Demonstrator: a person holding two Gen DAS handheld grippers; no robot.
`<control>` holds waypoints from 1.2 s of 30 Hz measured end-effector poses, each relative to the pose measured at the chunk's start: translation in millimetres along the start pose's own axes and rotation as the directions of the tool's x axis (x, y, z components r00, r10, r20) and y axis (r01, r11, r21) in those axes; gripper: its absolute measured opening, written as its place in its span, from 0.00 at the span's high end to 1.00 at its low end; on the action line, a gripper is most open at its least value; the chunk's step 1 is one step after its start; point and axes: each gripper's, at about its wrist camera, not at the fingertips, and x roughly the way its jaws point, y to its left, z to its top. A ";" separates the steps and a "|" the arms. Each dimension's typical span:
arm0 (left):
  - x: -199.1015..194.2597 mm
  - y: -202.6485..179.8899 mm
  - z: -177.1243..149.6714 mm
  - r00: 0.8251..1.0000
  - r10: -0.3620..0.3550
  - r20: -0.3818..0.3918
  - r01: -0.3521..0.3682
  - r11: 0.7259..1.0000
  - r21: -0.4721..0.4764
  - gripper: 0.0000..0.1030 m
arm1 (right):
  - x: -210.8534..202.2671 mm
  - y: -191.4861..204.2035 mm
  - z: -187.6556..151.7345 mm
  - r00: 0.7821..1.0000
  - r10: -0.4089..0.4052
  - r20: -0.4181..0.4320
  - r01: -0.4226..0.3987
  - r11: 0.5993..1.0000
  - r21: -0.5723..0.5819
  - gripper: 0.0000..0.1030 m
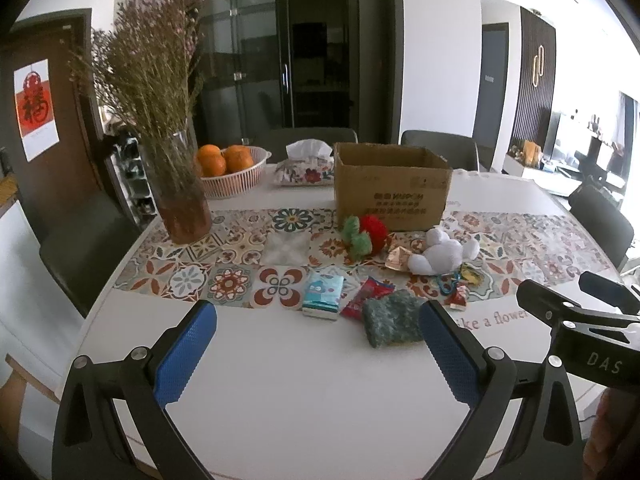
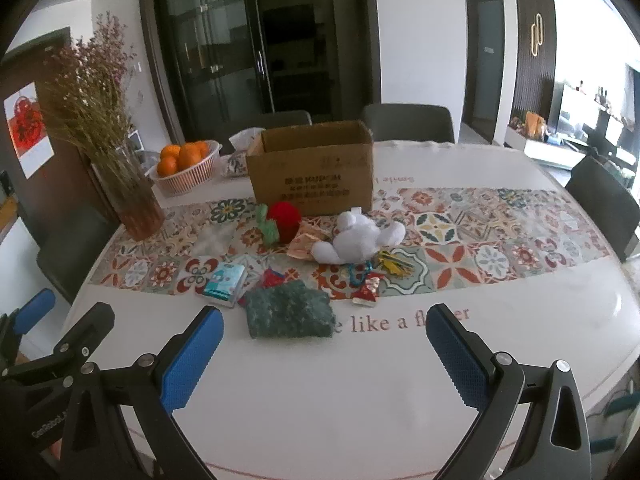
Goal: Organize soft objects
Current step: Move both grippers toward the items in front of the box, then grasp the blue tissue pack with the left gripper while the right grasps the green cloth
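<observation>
A white plush toy [image 1: 442, 255] [image 2: 356, 240] lies on the patterned runner in front of an open cardboard box [image 1: 390, 186] [image 2: 312, 170]. Left of it sits a red and green plush strawberry [image 1: 366, 234] [image 2: 280, 223]. A green knitted cloth [image 1: 392, 318] [image 2: 288, 314] lies nearest me on the white table. My left gripper [image 1: 318, 354] hovers open over the near table edge, the cloth just beyond its right finger. My right gripper [image 2: 324, 356] is open too, just short of the cloth. Nothing is between either pair of fingers.
A tissue pack [image 1: 323, 296] [image 2: 226, 280], snack wrappers [image 1: 366, 298] and keys [image 2: 394, 262] lie among the toys. A vase of dried flowers [image 1: 182, 196], a basket of oranges [image 1: 230, 172] and a tissue box [image 1: 306, 168] stand at the back left. Chairs ring the table.
</observation>
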 end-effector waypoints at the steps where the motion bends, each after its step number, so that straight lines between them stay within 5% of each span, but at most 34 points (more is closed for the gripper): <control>1: 6.0 1.4 2.1 1.000 -0.002 -0.007 0.002 1.000 0.002 0.00 | 5.4 1.4 2.3 1.000 0.000 -0.009 0.000 1.000 0.001 0.00; 16: 98.9 15.1 21.6 0.989 -0.036 -0.141 0.039 0.999 0.024 0.05 | 100.3 17.4 22.8 0.982 0.016 -0.189 -0.013 1.000 0.019 0.02; 29: 179.7 20.5 11.7 0.956 -0.106 -0.274 0.122 0.992 0.042 0.11 | 190.2 22.9 2.9 0.911 0.032 -0.412 -0.009 0.998 0.056 0.13; 36: 220.1 14.4 7.1 0.935 -0.132 -0.330 0.161 0.985 0.063 0.15 | 218.5 19.7 -0.9 0.889 0.011 -0.457 0.025 0.997 0.072 0.17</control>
